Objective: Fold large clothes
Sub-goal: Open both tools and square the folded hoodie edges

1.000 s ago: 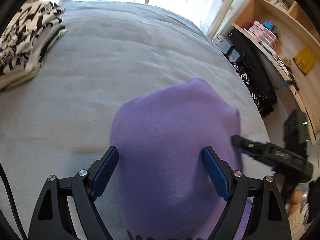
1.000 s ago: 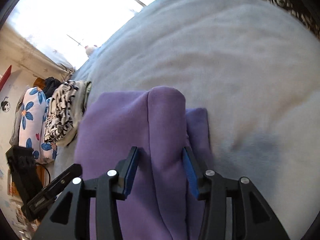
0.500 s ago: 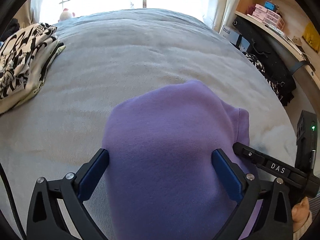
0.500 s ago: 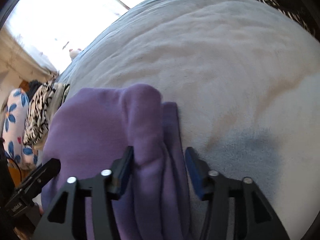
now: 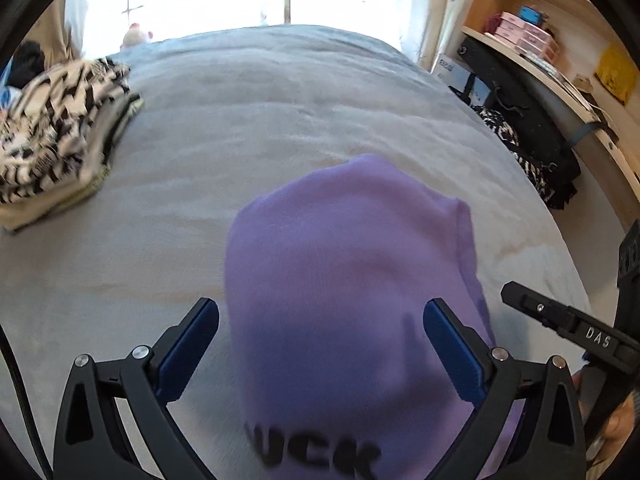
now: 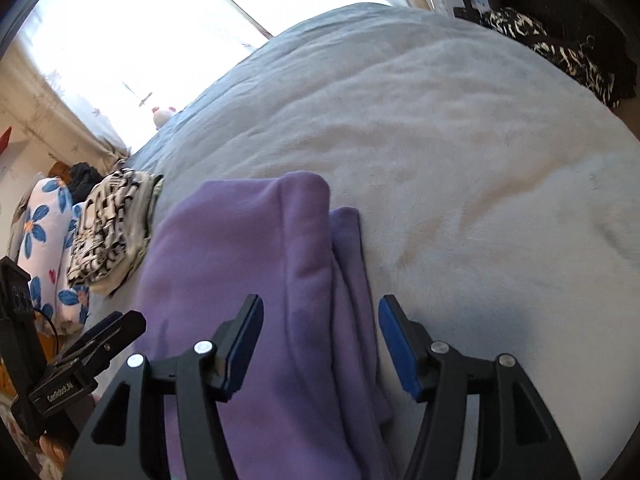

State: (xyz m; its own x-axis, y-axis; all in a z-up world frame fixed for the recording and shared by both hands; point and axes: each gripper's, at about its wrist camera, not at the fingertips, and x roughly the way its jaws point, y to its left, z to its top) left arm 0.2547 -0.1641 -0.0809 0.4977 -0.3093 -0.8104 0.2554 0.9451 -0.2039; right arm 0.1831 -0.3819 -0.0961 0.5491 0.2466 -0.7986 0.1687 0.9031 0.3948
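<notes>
One grey bed (image 5: pixel 280 128) fills most of both views, its fleecy cover lying in soft ripples. On it lies one purple garment (image 5: pixel 344 280), folded into a thick bundle near the bed's close edge, with black lettering partly visible at its near end in the left wrist view; the right wrist view shows a rolled fold along its top with a thinner layer beside it (image 6: pixel 280 280). One stack of folded clothes (image 5: pixel 52 136), topped by a black-and-white patterned piece, sits well apart from the garment toward the bed's far left side. One small plush toy (image 5: pixel 134 36) rests at the far end of the bed by the window. Two tools are in view: the left tool (image 5: pixel 320 344) stands wide open, straddling the garment, gripping nothing, and the right tool (image 6: pixel 320 340) is likewise spread open over the garment's rolled edge, holding nothing.
</notes>
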